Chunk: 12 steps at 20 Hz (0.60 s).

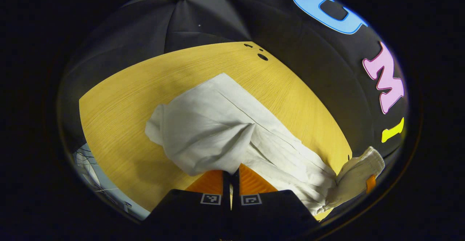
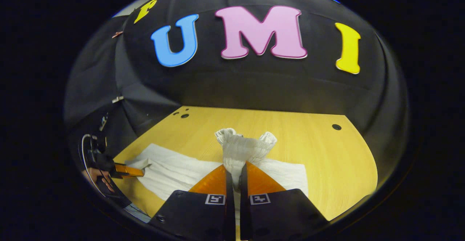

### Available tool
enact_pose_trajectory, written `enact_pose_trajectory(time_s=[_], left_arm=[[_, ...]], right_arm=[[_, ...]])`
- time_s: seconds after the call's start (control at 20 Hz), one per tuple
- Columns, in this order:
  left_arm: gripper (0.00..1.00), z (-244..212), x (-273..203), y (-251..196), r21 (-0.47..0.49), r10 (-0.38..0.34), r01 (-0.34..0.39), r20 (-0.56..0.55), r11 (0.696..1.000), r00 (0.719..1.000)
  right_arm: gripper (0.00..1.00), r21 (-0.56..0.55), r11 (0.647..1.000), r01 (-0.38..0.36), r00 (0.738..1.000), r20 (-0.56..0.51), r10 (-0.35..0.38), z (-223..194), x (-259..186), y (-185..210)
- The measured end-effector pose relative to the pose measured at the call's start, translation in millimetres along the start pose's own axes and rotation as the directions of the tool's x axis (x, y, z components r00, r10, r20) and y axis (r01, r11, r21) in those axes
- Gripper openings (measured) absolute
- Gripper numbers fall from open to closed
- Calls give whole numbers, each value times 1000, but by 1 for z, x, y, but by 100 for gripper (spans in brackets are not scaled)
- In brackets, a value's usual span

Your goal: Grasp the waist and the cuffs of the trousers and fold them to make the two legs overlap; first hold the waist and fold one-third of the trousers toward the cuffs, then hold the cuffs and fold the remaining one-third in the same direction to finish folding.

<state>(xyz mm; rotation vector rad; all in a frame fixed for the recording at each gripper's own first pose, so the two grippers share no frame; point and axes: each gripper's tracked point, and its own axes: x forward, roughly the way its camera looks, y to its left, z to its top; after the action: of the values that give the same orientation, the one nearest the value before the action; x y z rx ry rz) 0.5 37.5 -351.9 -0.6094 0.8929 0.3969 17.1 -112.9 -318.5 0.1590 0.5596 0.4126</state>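
Note:
White trousers (image 1: pixel 218 125) lie stretched across the wooden table (image 1: pixel 127 106). My left gripper (image 1: pixel 231 170) is shut on the cuff end, and the cloth bulges up over its fingertips. Far right in the left gripper view, the gathered waist (image 1: pixel 358 172) is pinched by the other gripper (image 1: pixel 370 183). In the right gripper view, my right gripper (image 2: pixel 236 170) is shut on the ruffled elastic waist (image 2: pixel 243 146), which stands up above the fingers. The legs (image 2: pixel 174 172) run flat to the left, toward the left gripper (image 2: pixel 125 170) and the hand holding it.
Small round holes mark the table top (image 2: pixel 327 161) near its far corners (image 1: pixel 262 56) (image 2: pixel 336 127). Black cloth walls close in behind the table. The table's near edge and a strip of floor (image 1: pixel 87 161) lie at lower left.

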Motion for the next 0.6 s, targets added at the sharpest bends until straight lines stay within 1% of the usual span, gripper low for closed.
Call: enact_pose_trajectory(time_s=[0.15,0.25,0.3,0.35,0.4,0.45,0.5,0.55,0.6], left_arm=[[6,-1,1,3,9,13,-13,-9,1000,1000],[5,-3,2,4,14,21,-21,-15,1000,1000],[5,-4,3,4,17,25,-25,-18,1000,1000],[5,-4,4,5,19,28,-28,-23,999,999],[5,-5,5,5,20,31,-30,-27,999,999],[6,-5,5,6,20,33,-33,-30,999,999],[5,-7,7,6,19,35,-35,-35,999,999],[6,-7,8,8,19,35,-35,-38,999,999],[6,-7,9,7,19,36,-35,-41,999,999]], right_arm=[[9,-84,995,-46,995,-95,38,-22,-5,3],[10,-104,991,-82,986,-150,66,-33,-7,9],[10,-99,989,-107,981,-172,89,-37,-8,13],[12,-80,986,-145,969,-212,126,-45,-10,20],[19,-55,982,-179,955,-251,160,-52,-15,25],[22,-28,979,-202,942,-278,186,-58,-18,31],[14,9,975,-222,931,-293,215,-60,-22,38],[21,71,964,-256,915,-303,266,-59,-27,50],[59,132,951,-279,904,-297,306,-62,-27,66]])
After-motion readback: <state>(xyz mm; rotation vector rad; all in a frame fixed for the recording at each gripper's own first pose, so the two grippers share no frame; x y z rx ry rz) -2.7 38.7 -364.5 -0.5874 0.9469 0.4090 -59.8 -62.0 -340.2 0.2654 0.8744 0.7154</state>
